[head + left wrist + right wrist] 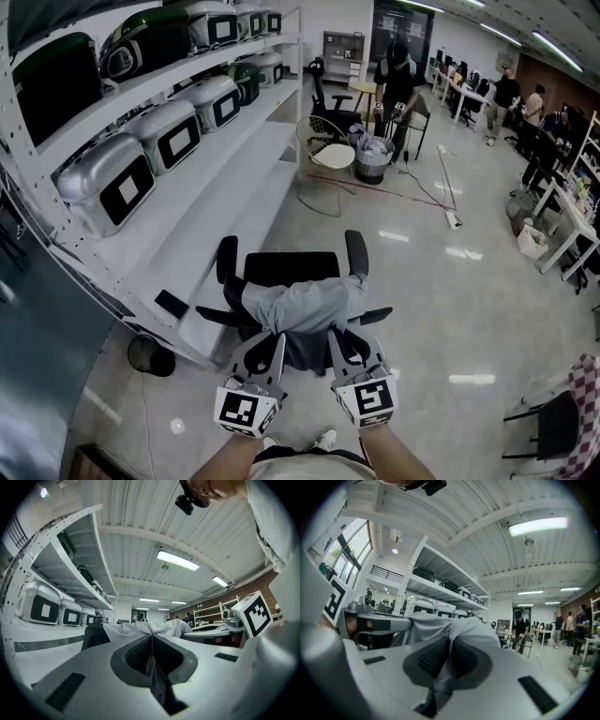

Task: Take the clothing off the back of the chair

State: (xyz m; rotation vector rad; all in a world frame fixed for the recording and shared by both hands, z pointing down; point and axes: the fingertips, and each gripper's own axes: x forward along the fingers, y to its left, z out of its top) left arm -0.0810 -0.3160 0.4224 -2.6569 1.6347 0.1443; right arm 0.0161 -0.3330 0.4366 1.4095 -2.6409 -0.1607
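A fold of the grey clothing [140, 629] is being pinched between the pressed-together jaws of the left gripper [151, 639], and a strip of cloth is being trapped along the seam where the pads meet. Just to its right, another fold of the same garment is being gripped in the same way by the right gripper [449, 641], whose jaws are being kept shut on the fabric. Both grippers are being held level, side by side and a little apart.

Directly ahead of the jaw tips, the clothing is being carried across the top of the backrest of the black office chair [291, 270]. It is being bunched toward the two grips and draped over both faces of the backrest. Beyond the garment, the chair's seat and armrests are being presented facing away from the grippers.

To the left of the left gripper, white shelving [202, 202] is being occupied by rows of silver cases [105, 187]. Far ahead, past a wire chair [328, 150], a person [398, 80] is being seen standing on the glossy floor [441, 281].
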